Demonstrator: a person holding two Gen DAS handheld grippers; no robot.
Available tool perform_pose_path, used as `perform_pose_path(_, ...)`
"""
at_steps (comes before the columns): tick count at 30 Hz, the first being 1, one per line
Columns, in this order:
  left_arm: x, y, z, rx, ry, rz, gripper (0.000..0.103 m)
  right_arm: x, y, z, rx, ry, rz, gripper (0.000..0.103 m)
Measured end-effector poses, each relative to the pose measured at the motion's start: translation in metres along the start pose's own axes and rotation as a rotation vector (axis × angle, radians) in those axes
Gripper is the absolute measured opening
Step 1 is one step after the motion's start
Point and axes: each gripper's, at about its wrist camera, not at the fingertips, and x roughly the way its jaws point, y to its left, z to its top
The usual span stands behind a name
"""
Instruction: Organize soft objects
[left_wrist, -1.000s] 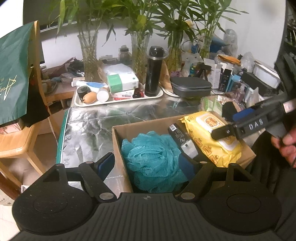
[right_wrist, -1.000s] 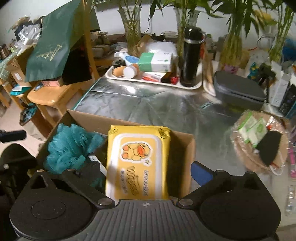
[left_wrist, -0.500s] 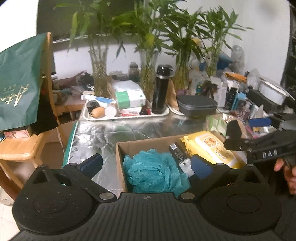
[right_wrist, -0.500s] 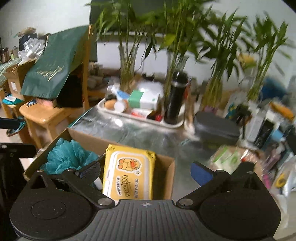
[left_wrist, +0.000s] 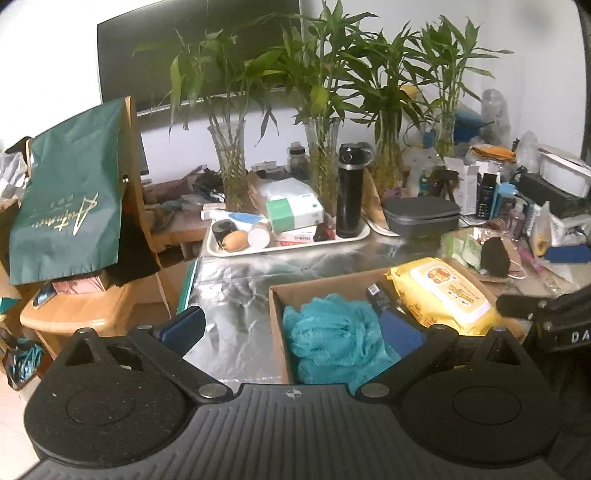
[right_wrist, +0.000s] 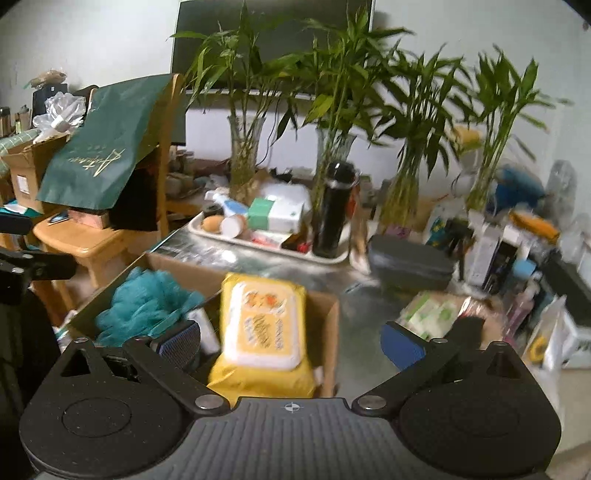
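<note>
Yellow wipes pack (right_wrist: 263, 325) lies lengthwise, near-to-far, in cardboard box (right_wrist: 325, 332), left of right gripper (right_wrist: 291, 341); jaws wide, empty.

Foil-covered table (left_wrist: 236, 291) bearing cardboard box (left_wrist: 325, 286), white tray (left_wrist: 288, 245), grey case (left_wrist: 421, 216).

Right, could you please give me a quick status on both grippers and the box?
Left gripper open, empty. Right gripper open, empty. Teal bath puff and yellow wipes pack sit in the cardboard box. Nothing blocking.
</note>
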Motion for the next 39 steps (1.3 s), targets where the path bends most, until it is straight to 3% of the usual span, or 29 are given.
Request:
perform_pose_path(4, -0.004, 0.003, -0.005, -0.025, 0.028, -0.048, 0.103, -0.004, 0.008, -0.006, 0.039, 0.058, -0.007, 0.103)
perform_pose_path(12, -0.009, 0.002, -0.021, -0.087, 0.077, -0.038, 0.103, -0.004, 0.022, -0.020, 0.069, 0.177, -0.011, 0.103)
perform_pose_path(16, -0.006, 0.006, -0.028, -0.130, 0.146, -0.026, 0.103, -0.001, 0.025, -0.026, 0.078, 0.210, -0.032, 0.103)
perform_pose_path(21, 0.000, 0.001, -0.034, -0.089, 0.208, 0.018, 0.103, 0.007, 0.028, -0.032, 0.079, 0.259, -0.046, 0.103)
perform_pose_path(39, 0.016, -0.018, -0.037, -0.076, 0.319, -0.004, 0.103, 0.016, 0.020, -0.034, 0.106, 0.333, -0.105, 0.103)
